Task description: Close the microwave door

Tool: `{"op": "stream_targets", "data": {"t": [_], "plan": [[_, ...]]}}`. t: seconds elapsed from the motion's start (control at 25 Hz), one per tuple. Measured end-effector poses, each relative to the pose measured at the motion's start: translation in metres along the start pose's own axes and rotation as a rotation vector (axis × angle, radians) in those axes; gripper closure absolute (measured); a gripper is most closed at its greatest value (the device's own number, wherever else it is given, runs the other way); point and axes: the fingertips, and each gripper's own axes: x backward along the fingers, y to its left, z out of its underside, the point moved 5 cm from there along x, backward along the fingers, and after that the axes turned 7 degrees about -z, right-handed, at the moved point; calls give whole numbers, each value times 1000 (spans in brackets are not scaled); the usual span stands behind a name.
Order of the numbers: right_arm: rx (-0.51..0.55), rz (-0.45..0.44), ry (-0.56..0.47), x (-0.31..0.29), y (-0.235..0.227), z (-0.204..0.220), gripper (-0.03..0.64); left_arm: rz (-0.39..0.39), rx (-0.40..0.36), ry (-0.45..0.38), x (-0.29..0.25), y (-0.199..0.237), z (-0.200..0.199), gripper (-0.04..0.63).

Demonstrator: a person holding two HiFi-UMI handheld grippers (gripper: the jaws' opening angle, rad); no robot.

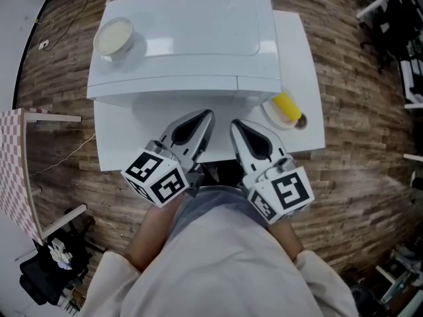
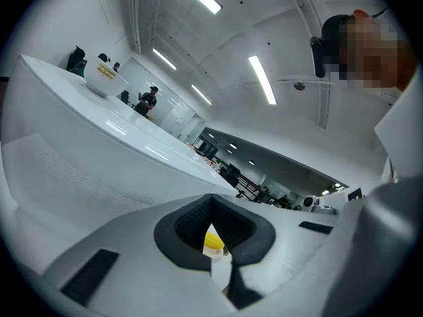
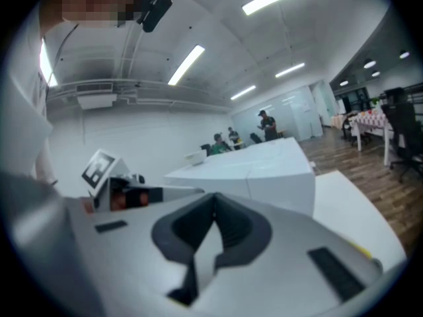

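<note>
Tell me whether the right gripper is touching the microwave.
Apart. In the head view, bare table shows between the right gripper and the microwave front. The right gripper view also shows the microwave standing off ahead of it.

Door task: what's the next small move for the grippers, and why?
Probably no push at all; at most, draw both grippers clear. In the head view no door panel swings out from the front edge of the microwave, so the door looks already closed. The left gripper and right gripper sit short of it above the table, jaws together and holding nothing.
</note>
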Motion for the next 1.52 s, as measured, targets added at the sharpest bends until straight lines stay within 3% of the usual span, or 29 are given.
{"op": "stream_targets", "data": {"t": [0.44, 0.68, 1.52], "plan": [[20, 33, 24, 3, 33, -4, 594, 29, -40, 0, 49, 2, -14, 581], [46, 24, 63, 19, 41, 0, 594, 41, -2, 10, 69, 9, -9, 581], [61, -25, 99, 58, 95, 21, 595, 49, 17, -9, 123, -7, 23, 581]]}}
